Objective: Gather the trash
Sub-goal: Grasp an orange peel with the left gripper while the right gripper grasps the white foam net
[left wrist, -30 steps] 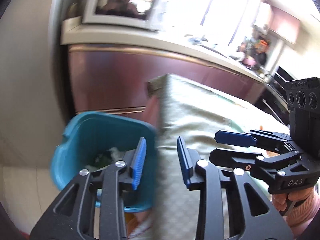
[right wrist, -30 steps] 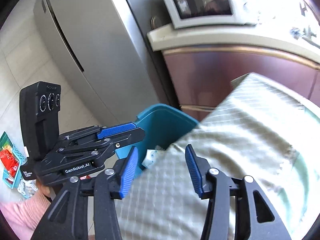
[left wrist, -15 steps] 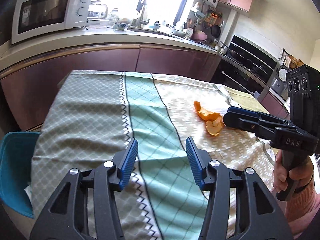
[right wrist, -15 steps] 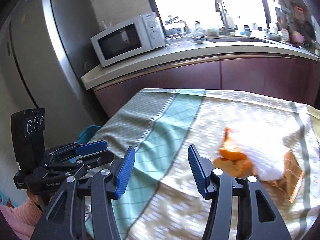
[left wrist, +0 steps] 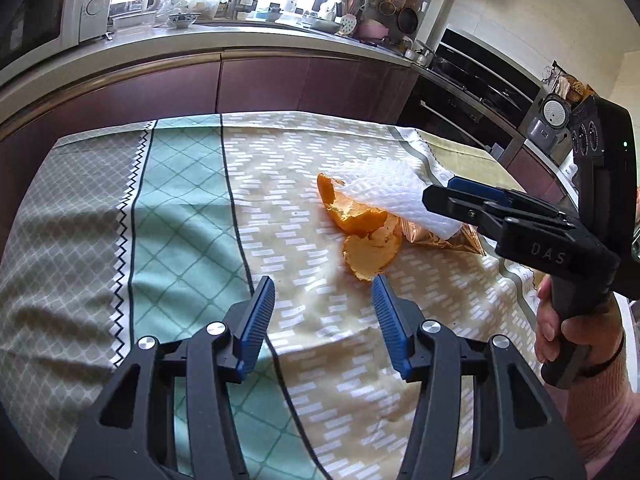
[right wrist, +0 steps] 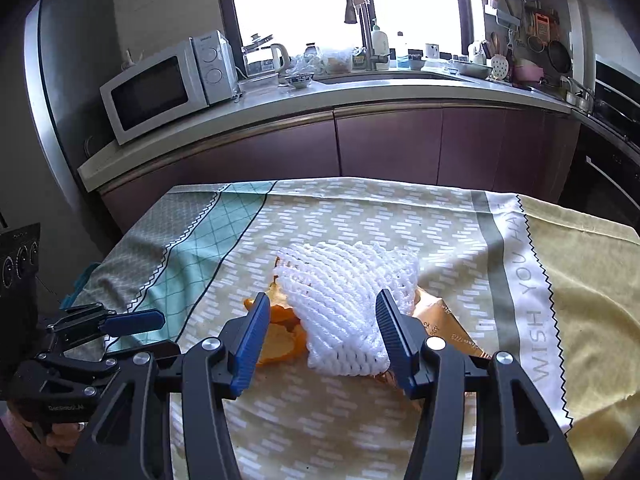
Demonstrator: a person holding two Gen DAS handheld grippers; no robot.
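Observation:
Orange peel pieces lie mid-table on the patterned tablecloth, partly under a white foam fruit net and beside a golden plastic wrapper. My left gripper hovers just short of the nearest peel, open and empty. In the right wrist view the foam net shows between the blue pads of my right gripper, which is open above it without pressing on it; peel and wrapper stick out at either side. The right gripper also shows over the net's right edge in the left wrist view.
A curved kitchen counter runs behind the table, carrying a microwave, a sink tap and dishes. A steel fridge stands at the left and an oven at the right. A teal bin edge peeks past the table's left end.
Both views swung from the teal bin at the table's left end onto the tabletop. The peel, net and wrapper came into view and now lie close. The left jaws widened.

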